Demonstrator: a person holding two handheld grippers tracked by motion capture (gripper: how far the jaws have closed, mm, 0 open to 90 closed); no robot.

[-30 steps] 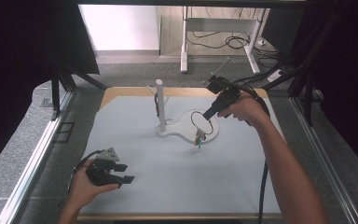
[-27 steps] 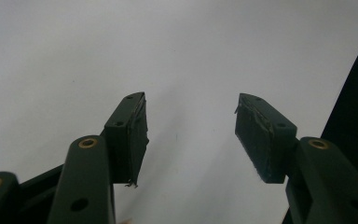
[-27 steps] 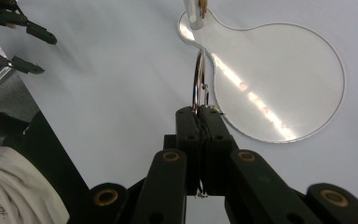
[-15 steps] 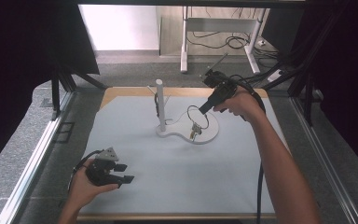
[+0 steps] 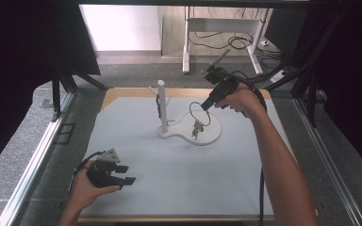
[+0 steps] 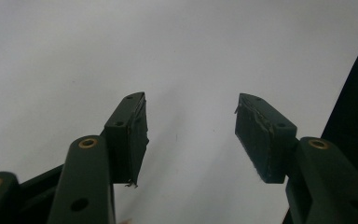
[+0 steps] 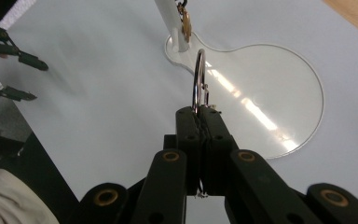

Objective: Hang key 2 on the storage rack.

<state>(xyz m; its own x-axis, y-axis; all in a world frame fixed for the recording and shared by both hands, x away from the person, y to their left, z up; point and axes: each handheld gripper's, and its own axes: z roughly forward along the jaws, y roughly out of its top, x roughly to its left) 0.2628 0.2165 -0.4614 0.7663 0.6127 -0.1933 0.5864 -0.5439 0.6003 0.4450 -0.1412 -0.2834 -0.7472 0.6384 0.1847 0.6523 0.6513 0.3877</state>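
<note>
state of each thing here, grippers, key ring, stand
right gripper: shut on the key ring, held above the stand's base
key ring: lifted, hanging from the jaws, keys dangling below it
keys: hanging just over the base
stand: upright on its flat white base, something small hanging on the post
left gripper: open, nothing between the jaws, near the mat's front edge
mat: lying flat

1. The mat (image 5: pixel 169 179) is showing a plain pale blue-grey.
2. The stand (image 5: pixel 162 106) and its base (image 5: pixel 209 136) are showing white.
3. The key ring (image 7: pixel 198 79) is gleaming silver.
4. Both the left gripper (image 5: pixel 122 174) and the right gripper (image 5: pixel 203 108) are showing black, with brass-coloured rivets.
</note>
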